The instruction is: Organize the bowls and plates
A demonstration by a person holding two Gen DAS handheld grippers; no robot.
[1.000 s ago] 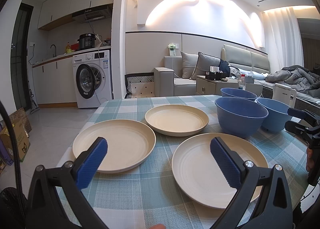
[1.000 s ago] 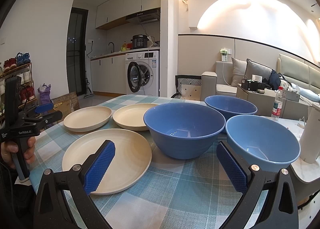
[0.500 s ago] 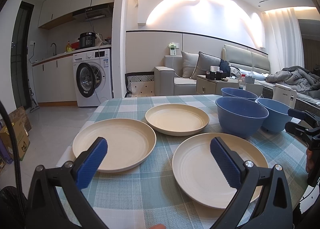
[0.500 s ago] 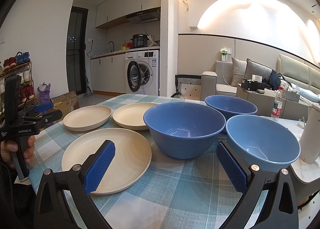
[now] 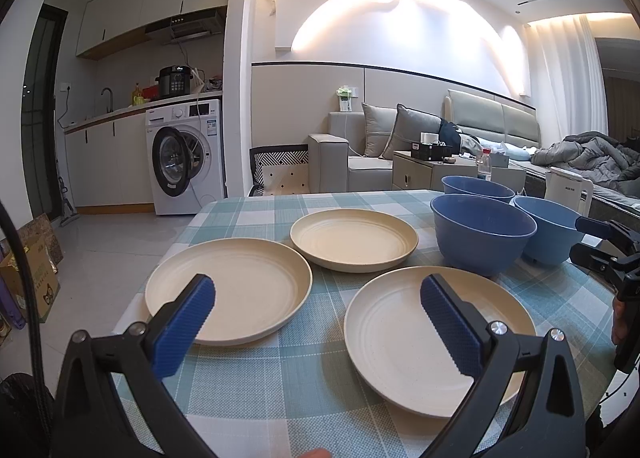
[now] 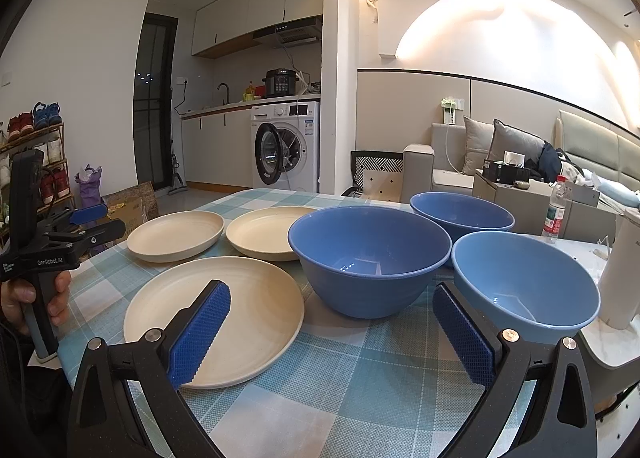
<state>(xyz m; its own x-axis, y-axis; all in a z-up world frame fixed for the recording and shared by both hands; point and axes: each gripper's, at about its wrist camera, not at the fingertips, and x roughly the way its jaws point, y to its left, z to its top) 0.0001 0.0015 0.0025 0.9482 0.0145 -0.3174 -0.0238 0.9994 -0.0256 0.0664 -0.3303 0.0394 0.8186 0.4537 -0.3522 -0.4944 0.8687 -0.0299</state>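
Three cream plates lie on the checked tablecloth: a left plate, a far plate and a near plate. Three blue bowls stand to the right: a dark front bowl, a back bowl and a lighter right bowl. My left gripper hangs open above the table's near edge, between the left and near plates, holding nothing. My right gripper is open and empty in front of the dark bowl, with the near plate at its left.
A white kettle on a white base stands at the table's right edge beside the lighter bowl. A person's hand holds the other gripper at the table's left end. Beyond are a washing machine, a sofa and a water bottle.
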